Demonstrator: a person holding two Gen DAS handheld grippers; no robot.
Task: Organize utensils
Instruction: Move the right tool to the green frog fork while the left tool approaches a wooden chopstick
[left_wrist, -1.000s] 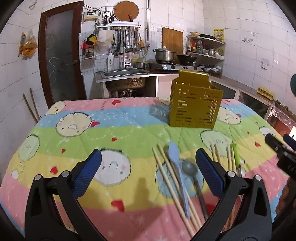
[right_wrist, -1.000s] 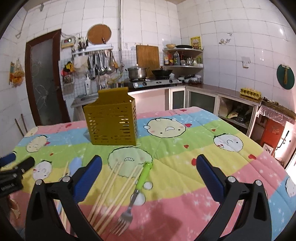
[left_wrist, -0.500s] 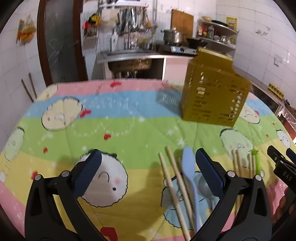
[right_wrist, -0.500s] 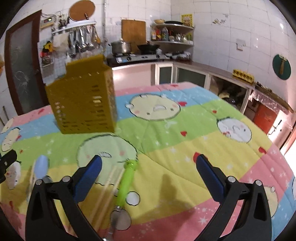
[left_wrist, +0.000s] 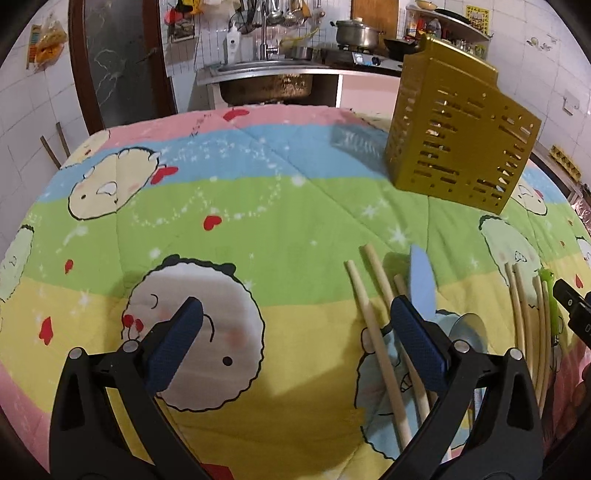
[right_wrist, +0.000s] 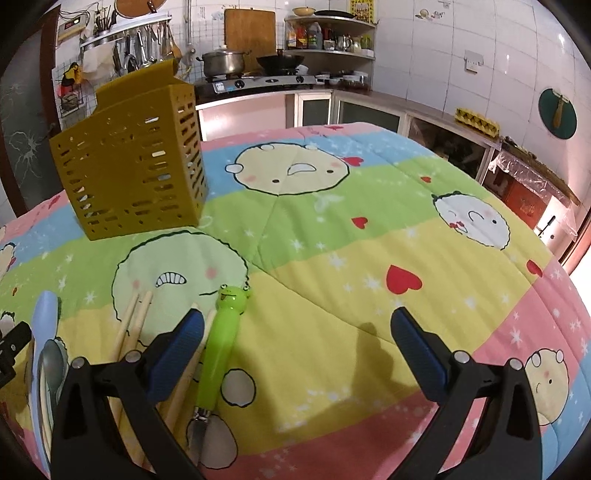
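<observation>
A gold slotted utensil holder (left_wrist: 458, 133) stands upright on the quilt-covered table; it also shows in the right wrist view (right_wrist: 129, 158). Wooden chopsticks (left_wrist: 373, 317), a blue-handled spoon (left_wrist: 423, 284) and a metal spoon bowl (left_wrist: 469, 328) lie by my left gripper's right finger. More chopsticks (left_wrist: 524, 314) lie further right. My left gripper (left_wrist: 295, 347) is open and empty, low over the quilt. A green frog-handled fork (right_wrist: 219, 339) lies beside the left finger of my right gripper (right_wrist: 295, 347), which is open and empty. Chopsticks (right_wrist: 135, 325) lie left of it.
The table carries a striped cartoon quilt (right_wrist: 369, 229). Behind it are a sink (left_wrist: 266, 74), a stove with a pot (right_wrist: 225, 62) and wall shelves. The other gripper's tip shows at the right edge of the left wrist view (left_wrist: 572, 306).
Both grippers have moved forward and down toward the quilt. The utensils and the holder now appear closer and larger. Both grippers stay open.
</observation>
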